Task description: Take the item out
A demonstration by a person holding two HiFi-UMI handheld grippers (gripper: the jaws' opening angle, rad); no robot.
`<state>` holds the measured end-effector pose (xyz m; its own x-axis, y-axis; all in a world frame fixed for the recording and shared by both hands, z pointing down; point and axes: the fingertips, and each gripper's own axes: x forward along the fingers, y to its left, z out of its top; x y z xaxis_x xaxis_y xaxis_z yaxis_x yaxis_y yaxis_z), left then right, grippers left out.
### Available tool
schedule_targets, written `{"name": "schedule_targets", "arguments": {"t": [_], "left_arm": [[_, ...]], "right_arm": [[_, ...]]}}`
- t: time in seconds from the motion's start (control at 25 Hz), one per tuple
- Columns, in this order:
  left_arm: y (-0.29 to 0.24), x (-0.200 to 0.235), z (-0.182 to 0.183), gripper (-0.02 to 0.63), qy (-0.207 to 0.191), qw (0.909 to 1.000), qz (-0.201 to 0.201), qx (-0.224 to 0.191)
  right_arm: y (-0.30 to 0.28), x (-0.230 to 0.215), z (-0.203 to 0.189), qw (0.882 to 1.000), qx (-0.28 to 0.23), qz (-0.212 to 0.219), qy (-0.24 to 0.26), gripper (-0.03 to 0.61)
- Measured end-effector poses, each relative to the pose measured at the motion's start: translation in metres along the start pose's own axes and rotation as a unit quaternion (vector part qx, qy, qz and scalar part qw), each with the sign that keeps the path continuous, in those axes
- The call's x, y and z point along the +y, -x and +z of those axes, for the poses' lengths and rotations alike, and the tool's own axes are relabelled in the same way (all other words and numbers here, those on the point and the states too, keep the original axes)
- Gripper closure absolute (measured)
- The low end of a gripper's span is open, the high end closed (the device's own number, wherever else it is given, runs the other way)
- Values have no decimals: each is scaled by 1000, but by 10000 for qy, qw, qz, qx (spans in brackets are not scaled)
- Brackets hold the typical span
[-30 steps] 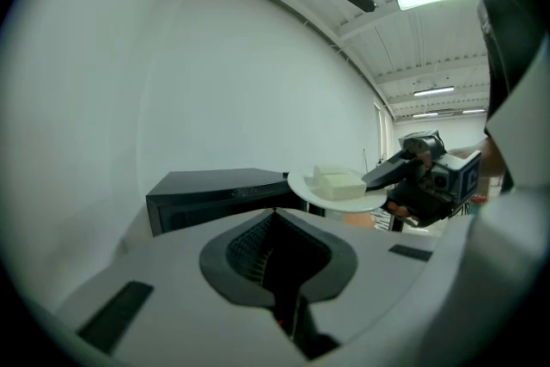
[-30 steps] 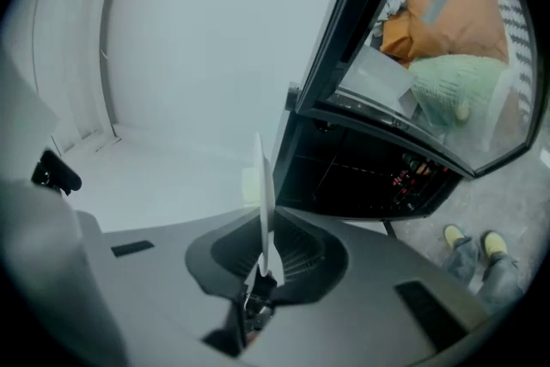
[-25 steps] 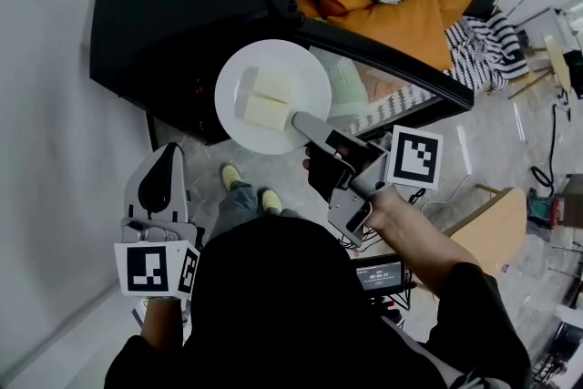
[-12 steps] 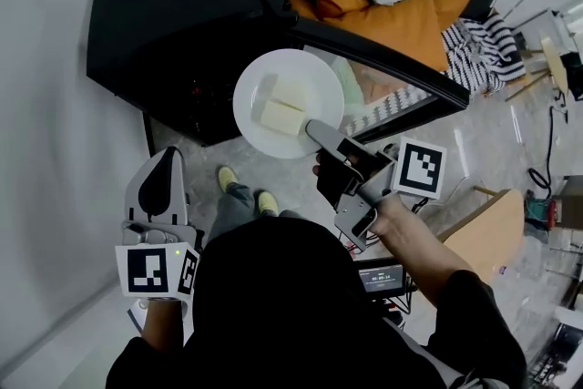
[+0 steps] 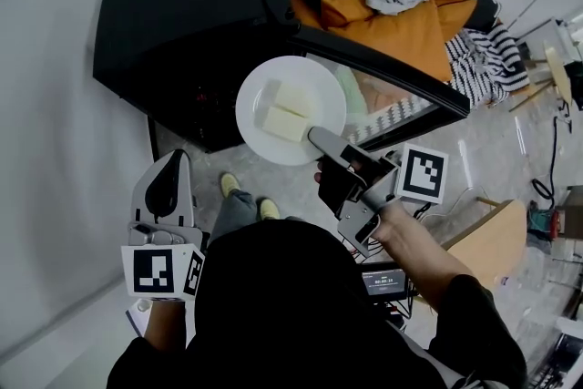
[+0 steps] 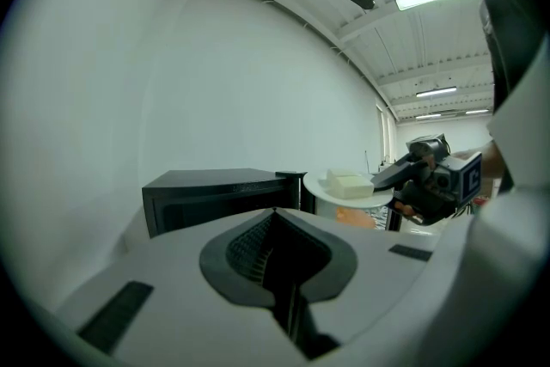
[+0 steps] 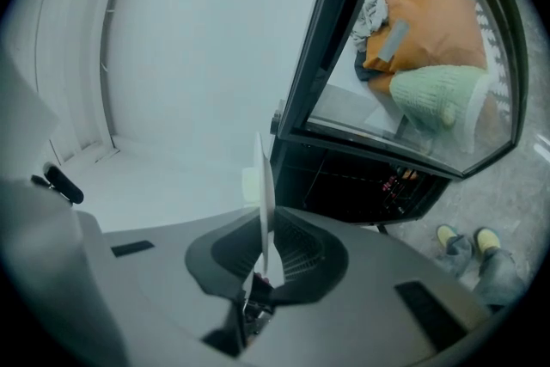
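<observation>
Plate (image 5: 321,87) has shifted right, held level, rim pinched in right gripper (image 5: 315,138); left gripper (image 5: 171,164) jaws pressed together

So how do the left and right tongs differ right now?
The right tongs clamp the white plate by its rim; the left tongs are shut on nothing. The right tongs reach toward the microwave; the left tongs hang back. Both are shut.
</observation>
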<state>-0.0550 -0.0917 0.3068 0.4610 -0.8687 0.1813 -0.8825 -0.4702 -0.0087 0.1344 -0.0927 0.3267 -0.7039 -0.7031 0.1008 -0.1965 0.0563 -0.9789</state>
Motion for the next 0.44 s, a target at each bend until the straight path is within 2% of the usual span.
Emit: {"name": "schedule_targets", "arguments": {"t": [0.44], "left_arm": [[1, -13, 3, 606, -78, 10000, -26, 8]], "right_arm": [[11, -1, -1, 9999, 23, 18, -117, 551]]}}
